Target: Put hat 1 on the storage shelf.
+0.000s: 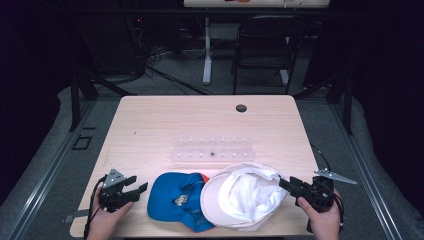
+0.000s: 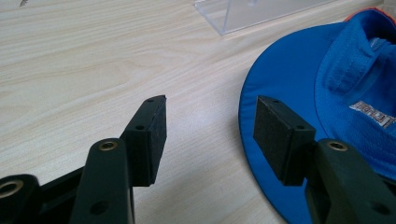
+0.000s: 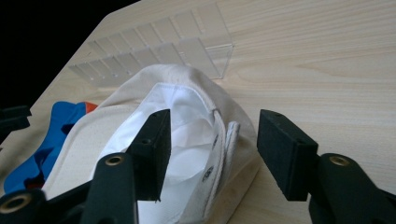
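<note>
I see two caps lying upside down near the front edge of the table (image 1: 150, 120). The white cap (image 1: 245, 196) sits on the right, its brim overlapping the blue cap (image 1: 175, 200) on the left. A clear rack (image 1: 212, 151) stands just behind them.

My right gripper (image 1: 286, 184) has its jaws spread wide and holds nothing. In the right gripper view the white cap (image 3: 154, 140) rises between and past the jaws; its back rim and strap lie in the gap, and I cannot tell if either pad touches the cloth.

My left gripper (image 1: 140, 184) is also wide apart and empty, just left of the blue cap. In the left gripper view the blue cap's brim (image 2: 289, 74) lies under the right-hand jaw, while the other jaw hangs over bare wood.
</note>
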`<state>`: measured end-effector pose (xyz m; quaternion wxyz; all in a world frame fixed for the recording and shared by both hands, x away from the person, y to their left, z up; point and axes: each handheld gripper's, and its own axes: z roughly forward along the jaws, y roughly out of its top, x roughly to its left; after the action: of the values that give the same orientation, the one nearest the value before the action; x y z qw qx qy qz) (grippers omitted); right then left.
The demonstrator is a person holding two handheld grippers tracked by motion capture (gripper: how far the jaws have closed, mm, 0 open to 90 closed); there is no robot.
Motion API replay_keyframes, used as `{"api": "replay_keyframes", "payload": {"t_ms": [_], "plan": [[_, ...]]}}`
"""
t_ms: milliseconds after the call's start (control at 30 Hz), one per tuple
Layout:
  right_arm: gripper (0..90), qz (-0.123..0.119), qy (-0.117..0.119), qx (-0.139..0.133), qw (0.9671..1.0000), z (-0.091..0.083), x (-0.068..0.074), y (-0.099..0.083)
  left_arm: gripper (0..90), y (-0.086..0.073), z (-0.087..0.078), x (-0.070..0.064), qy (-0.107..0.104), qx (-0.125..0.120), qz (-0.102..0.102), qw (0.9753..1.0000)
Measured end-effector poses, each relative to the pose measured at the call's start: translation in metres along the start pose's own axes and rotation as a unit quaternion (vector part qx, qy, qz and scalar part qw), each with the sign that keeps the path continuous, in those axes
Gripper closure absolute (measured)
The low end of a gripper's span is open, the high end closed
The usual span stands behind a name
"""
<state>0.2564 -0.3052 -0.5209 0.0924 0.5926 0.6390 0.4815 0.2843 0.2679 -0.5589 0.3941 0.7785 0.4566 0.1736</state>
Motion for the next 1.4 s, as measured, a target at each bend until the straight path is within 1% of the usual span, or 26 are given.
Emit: {"api": "replay_keyframes", "payload": {"t_ms": [33, 133, 200, 233, 267, 333, 367, 600, 633, 700, 733, 767, 800, 833, 1033, 1067, 1100, 1133, 1167, 1200, 1233, 1267, 1300, 1333, 1367, 1400], "plan": [[43.3, 0.008, -0.002, -0.004, 1.0, -0.001, 0.001, 0.002, 45.0, 0.0, 0.0, 0.0, 0.0, 0.0, 0.0, 1.0], [42.0, 0.023, -0.015, 0.007, 0.9996, -0.005, 0.003, 0.012, 45.0, -0.001, 0.001, -0.002, 0.001, 0.002, 0.003, 1.0], [39.3, 0.021, -0.022, 0.021, 0.9993, -0.007, 0.003, 0.019, 44.9, -0.001, 0.001, -0.003, 0.0, 0.002, 0.004, 1.0], [38.9, 0.019, -0.029, 0.037, 0.9987, -0.008, 0.004, 0.023, 44.8, -0.001, 0.0, -0.003, -0.002, 0.002, 0.005, 1.0], [38.9, 0.019, -0.029, 0.037, 0.9987, -0.008, 0.004, 0.023, 44.6, -0.001, 0.0, -0.003, -0.002, 0.002, 0.005, 1.0], [38.2, 0.008, -0.035, 0.062, 0.9974, -0.009, 0.006, 0.028, 44.3, -0.001, 0.0, -0.004, -0.003, 0.002, 0.004, 1.0], [37.7, 0.014, -0.031, 0.079, 0.9963, -0.008, 0.007, 0.029, 43.0, -0.001, 0.0, -0.003, -0.002, 0.002, 0.005, 1.0], [36.3, 0.018, -0.04, 0.094, 0.9946, -0.006, 0.005, 0.026, 39.5, -0.001, 0.0, -0.003, 0.004, 0.0, 0.0, 1.0], [36.3, 0.014, -0.039, 0.101, 0.9941, -0.005, 0.004, 0.025, 39.5, -0.001, 0.0, -0.003, 0.005, -0.001, -0.002, 1.0], [36.3, 0.006, -0.052, 0.113, 0.9922, -0.005, 0.003, 0.023, 39.1, -0.001, -0.001, -0.003, 0.006, -0.001, -0.003, 1.0], [36.3, 0.006, -0.052, 0.113, 0.9922, -0.005, 0.003, 0.023, 39.2, -0.001, -0.001, -0.003, 0.006, -0.001, -0.003, 1.0], [36.4, 0.006, -0.053, 0.122, 0.9911, -0.006, 0.003, 0.024, 39.2, -0.001, 0.0, -0.003, 0.005, 0.0, -0.001, 1.0], [36.4, 0.006, -0.053, 0.122, 0.9911, -0.006, 0.003, 0.024, 39.2, -0.001, 0.0, -0.003, 0.005, 0.0, -0.001, 1.0], [36.4, 0.011, -0.053, 0.13, 0.9901, -0.007, 0.005, 0.027, 39.2, -0.001, 0.0, -0.003, 0.005, 0.0, 0.0, 1.0], [37.1, 0.01, -0.059, 0.14, 0.9884, -0.01, 0.01, 0.038, 39.2, -0.001, 0.001, -0.005, 0.003, 0.005, 0.002, 1.0], [40.1, 0.018, -0.056, 0.15, 0.9869, -0.009, 0.011, 0.041, 39.3, -0.001, 0.001, -0.005, 0.003, 0.006, 0.002, 1.0], [40.4, 0.02, -0.059, 0.158, 0.9855, -0.008, 0.012, 0.043, 39.3, -0.001, 0.001, -0.005, 0.003, 0.006, 0.003, 1.0], [40.4, 0.02, -0.059, 0.158, 0.9855, -0.008, 0.012, 0.043, 39.3, -0.001, 0.001, -0.005, 0.003, 0.005, 0.002, 1.0], [41.7, 0.015, -0.066, 0.17, 0.9831, -0.004, 0.015, 0.044, 39.3, -0.001, 0.001, -0.005, 0.002, 0.005, 0.002, 1.0], [41.7, 0.015, -0.066, 0.17, 0.9831, -0.004, 0.015, 0.044, 39.3, -0.001, 0.001, -0.005, 0.002, 0.006, 0.002, 1.0], [43.1, 0.009, -0.074, 0.185, 0.98, -0.001, 0.017, 0.047, 39.4, -0.001, 0.001, -0.005, 0.003, 0.006, 0.001, 1.0], [44.0, 0.01, -0.074, 0.19, 0.9788, 0.002, 0.018, 0.048, 39.4, -0.001, 0.001, -0.005, 0.002, 0.009, 0.001, 1.0], [44.0, 0.01, -0.074, 0.19, 0.9788, 0.002, 0.018, 0.048, 39.4, -0.002, 0.001, -0.005, 0.002, 0.007, 0.001, 1.0], [45.4, 0.011, -0.075, 0.199, 0.9771, 0.004, 0.019, 0.049, 39.4, -0.001, 0.001, -0.005, 0.002, 0.008, 0.003, 1.0], [49.6, 0.015, -0.079, 0.217, 0.9728, 0.009, 0.022, 0.053, 39.4, -0.001, 0.002, -0.005, 0.002, 0.008, 0.003, 1.0], [49.6, 0.015, -0.079, 0.217, 0.9728, 0.009, 0.022, 0.053, 39.4, -0.002, 0.002, -0.006, 0.002, 0.005, 0.001, 1.0]]}}
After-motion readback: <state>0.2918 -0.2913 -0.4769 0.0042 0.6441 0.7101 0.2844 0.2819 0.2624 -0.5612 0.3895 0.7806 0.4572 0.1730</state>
